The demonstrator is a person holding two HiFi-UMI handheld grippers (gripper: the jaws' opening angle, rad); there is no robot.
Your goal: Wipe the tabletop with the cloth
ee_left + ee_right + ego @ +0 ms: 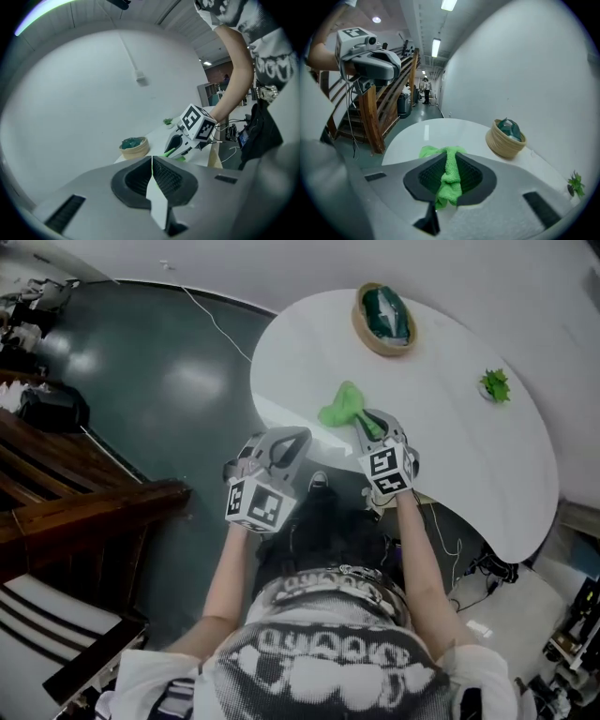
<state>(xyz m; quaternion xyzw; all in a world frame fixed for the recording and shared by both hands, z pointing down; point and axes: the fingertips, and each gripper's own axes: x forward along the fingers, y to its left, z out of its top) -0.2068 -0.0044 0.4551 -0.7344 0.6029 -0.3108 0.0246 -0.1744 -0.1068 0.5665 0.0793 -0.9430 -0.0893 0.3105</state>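
A bright green cloth [343, 407] lies bunched on the white round tabletop [441, 399] near its front edge. My right gripper [371, 427] is shut on the green cloth [449, 174], which runs between its jaws and spreads out in front of them. My left gripper [281, 442] hangs off the table's left edge, over the dark floor, with its jaws shut and nothing between them. In the left gripper view, the right gripper [180, 143] shows ahead with a strip of green cloth [169, 152] in it.
A woven basket [384, 319] holding a dark green thing stands at the table's far side. A small green plant [495, 384] sits toward the right edge. Wooden stairs [66, 493] rise at the left. Cables [469, 568] hang under the table's right side.
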